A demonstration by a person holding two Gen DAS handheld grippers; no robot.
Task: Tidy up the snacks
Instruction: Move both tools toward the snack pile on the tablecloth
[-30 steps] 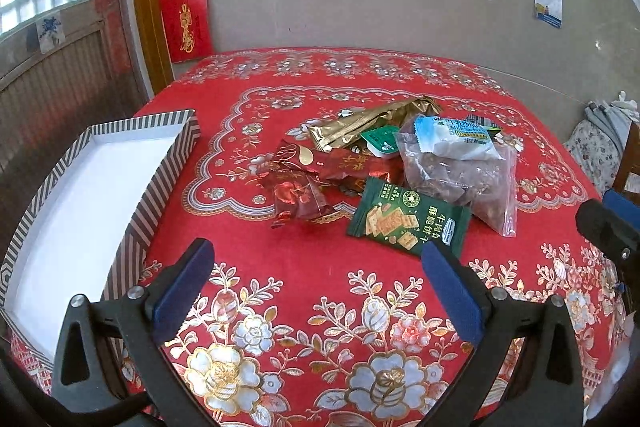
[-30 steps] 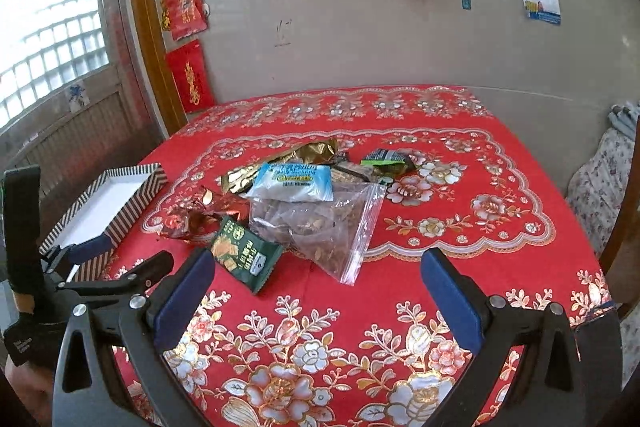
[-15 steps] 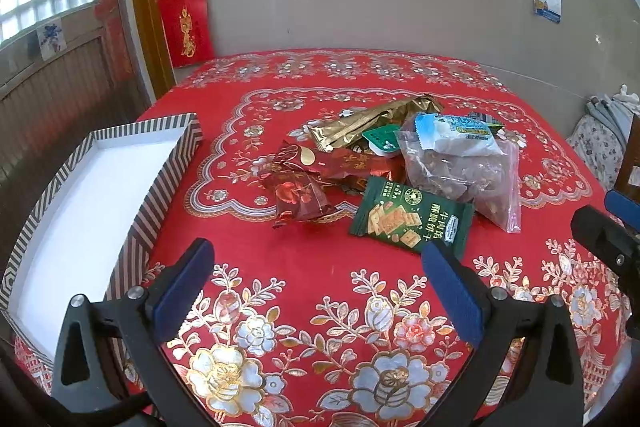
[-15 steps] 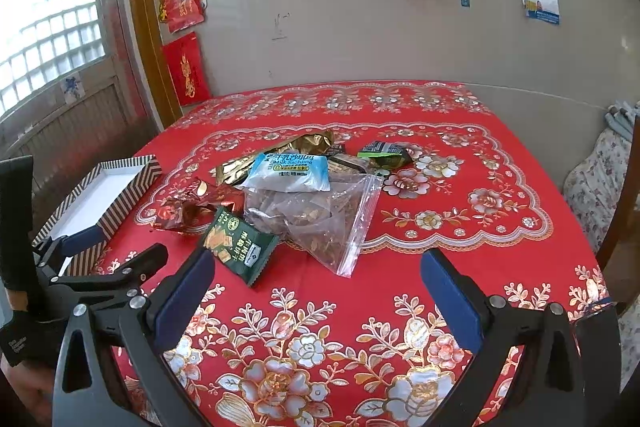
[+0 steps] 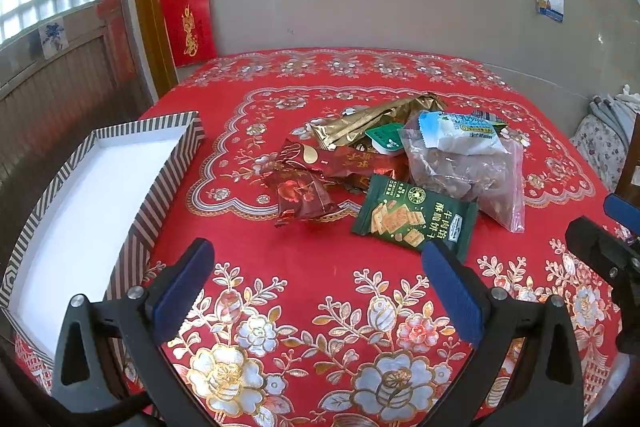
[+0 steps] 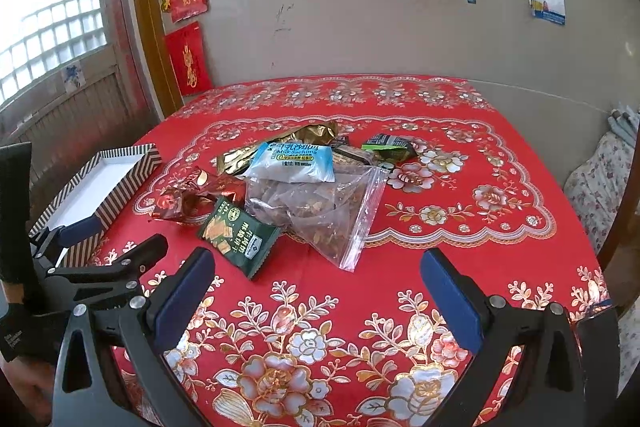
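Nothing is sorted yet: the snack pile (image 5: 404, 171) sits mid-frame on the worktop (image 5: 320, 307), the striped box (image 5: 132, 259) at left holds nothing, and both left tongs (image 5: 316, 285) and right tongs (image 6: 316, 287) are spread, holding nothing.

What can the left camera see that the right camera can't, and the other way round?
Only the left camera shows the small green-lidded cup in the snack pile, and nearly the whole white floor of the striped box. Only the right camera shows the dark green-and-black packet behind the pile, and the person's gloved hand holding the left gripper. Both show the green cracker packet, the clear bag, the pale blue packet, the gold wrapper and the red tablecloth.
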